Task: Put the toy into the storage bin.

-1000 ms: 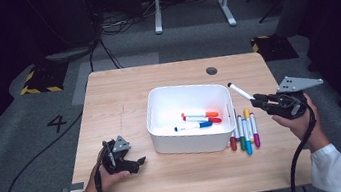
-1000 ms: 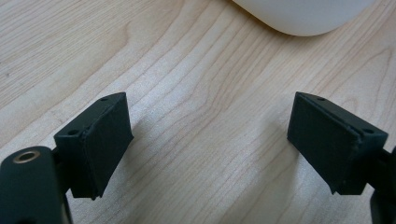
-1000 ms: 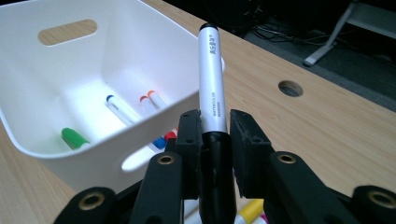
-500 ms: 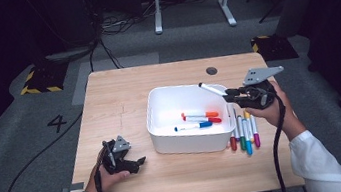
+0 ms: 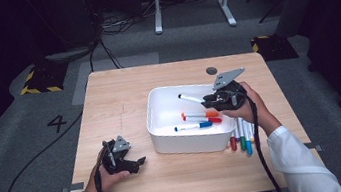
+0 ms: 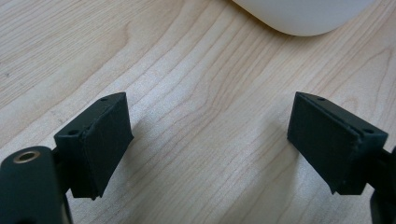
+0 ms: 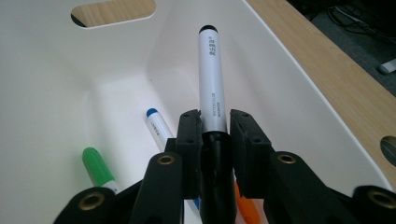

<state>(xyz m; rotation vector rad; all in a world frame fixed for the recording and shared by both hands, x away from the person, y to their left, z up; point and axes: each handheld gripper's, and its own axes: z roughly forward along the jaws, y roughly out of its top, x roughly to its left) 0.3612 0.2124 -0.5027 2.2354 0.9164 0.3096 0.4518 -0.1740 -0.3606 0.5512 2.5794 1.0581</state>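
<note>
Over the white rectangular plastic bin [image 5: 163, 127], the right gripper [image 5: 208, 100] clamps a white black-capped marker [image 7: 210, 79] near its cap end, likely for dropping among the markers already inside, while the left gripper [image 6: 208, 140], jaws wide and empty, idles on the pale wooden table [image 5: 123, 97].

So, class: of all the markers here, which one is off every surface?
The black-capped marker, clamped in the right gripper above the white bin. The others lie inside the bin or on the table.

Bright, evenly lit tabletop — dark, perhaps slightly soft surroundings.
</note>
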